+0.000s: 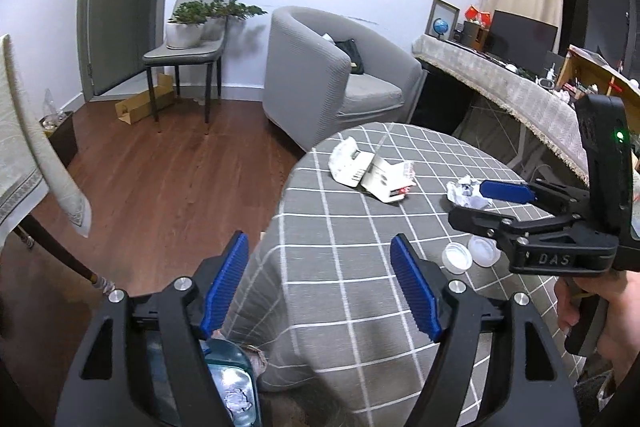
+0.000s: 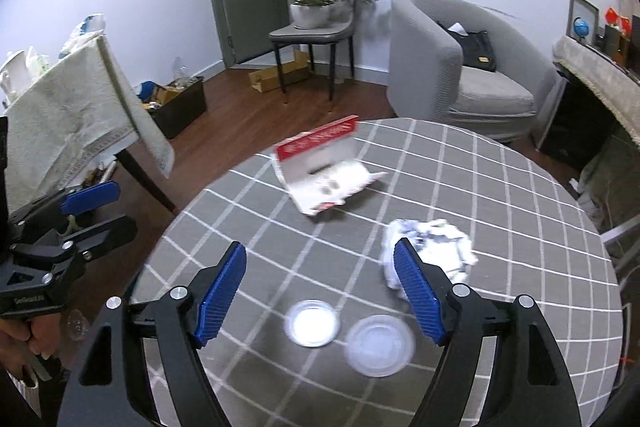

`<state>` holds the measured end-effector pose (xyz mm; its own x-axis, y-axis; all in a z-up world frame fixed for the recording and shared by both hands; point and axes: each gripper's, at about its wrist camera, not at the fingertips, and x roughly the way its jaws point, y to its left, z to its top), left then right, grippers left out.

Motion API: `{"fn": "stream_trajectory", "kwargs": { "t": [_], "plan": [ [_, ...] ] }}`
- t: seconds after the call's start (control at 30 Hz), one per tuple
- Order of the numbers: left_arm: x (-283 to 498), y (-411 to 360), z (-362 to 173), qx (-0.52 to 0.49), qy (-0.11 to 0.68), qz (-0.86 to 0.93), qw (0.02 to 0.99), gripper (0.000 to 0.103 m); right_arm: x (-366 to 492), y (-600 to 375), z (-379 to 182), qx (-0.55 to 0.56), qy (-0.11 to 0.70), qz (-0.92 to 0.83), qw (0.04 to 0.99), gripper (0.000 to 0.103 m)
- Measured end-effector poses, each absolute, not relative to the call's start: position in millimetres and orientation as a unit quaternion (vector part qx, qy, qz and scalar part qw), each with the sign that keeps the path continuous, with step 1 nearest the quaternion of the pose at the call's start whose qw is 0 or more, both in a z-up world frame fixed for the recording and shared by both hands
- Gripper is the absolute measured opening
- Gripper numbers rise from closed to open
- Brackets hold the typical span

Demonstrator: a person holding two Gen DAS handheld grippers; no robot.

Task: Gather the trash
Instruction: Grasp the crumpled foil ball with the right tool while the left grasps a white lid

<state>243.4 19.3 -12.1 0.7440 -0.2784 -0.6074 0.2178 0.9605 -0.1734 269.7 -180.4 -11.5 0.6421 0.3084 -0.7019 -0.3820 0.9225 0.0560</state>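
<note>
On the round table with the grey checked cloth (image 2: 500,187) lie a torn red-and-white carton (image 2: 326,171), a crumpled white paper ball (image 2: 436,247) and two small clear plastic cups (image 2: 314,323) (image 2: 380,345). My right gripper (image 2: 320,287) is open and empty above the cups, its right finger in front of the paper ball. My left gripper (image 1: 320,287) is open and empty over the table's left edge. Below it stands a bin (image 1: 232,383) holding crumpled paper. In the left wrist view the right gripper (image 1: 476,201) shows by the paper ball (image 1: 464,193), with the carton (image 1: 368,173) beyond.
A grey armchair (image 2: 460,67) stands behind the table. A chair with potted plants (image 2: 316,23) is by the door. A cloth-covered table (image 2: 68,115) stands on the left, a long cloth-covered sideboard (image 1: 520,87) on the right. Boxes lie on the wooden floor (image 1: 160,167).
</note>
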Motion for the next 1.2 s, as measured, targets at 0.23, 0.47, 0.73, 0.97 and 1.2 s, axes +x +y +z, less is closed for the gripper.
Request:
{"fn": "stream_trajectory", "kwargs": {
  "t": [0.23,0.47,0.73,0.97,1.2],
  "plan": [
    [245.9,-2.6,-16.3,-0.031,0.336,-0.151,0.929,0.076,281.0,-200.6,-16.0,-0.047,0.381,0.169,0.908,0.078],
    [251.9,-21.8,-22.1,-0.027,0.343,-0.175,0.923,0.076,292.7,-213.6,-25.8,-0.066,0.391,0.133,0.908,0.078],
    [254.3,-47.4,-25.9,-0.014,0.348,-0.197,0.916,0.076,307.0,-247.0,-36.4,-0.035,0.410,0.118,0.904,0.067],
    [257.5,-72.5,-32.8,0.010,0.359,-0.214,0.908,0.064,316.9,-261.0,-40.4,-0.019,0.412,0.116,0.903,0.045],
    [260.3,-92.0,-41.8,0.025,0.375,-0.235,0.896,0.053,320.1,-274.1,-35.3,-0.012,0.402,0.117,0.908,0.024]
  ]
}}
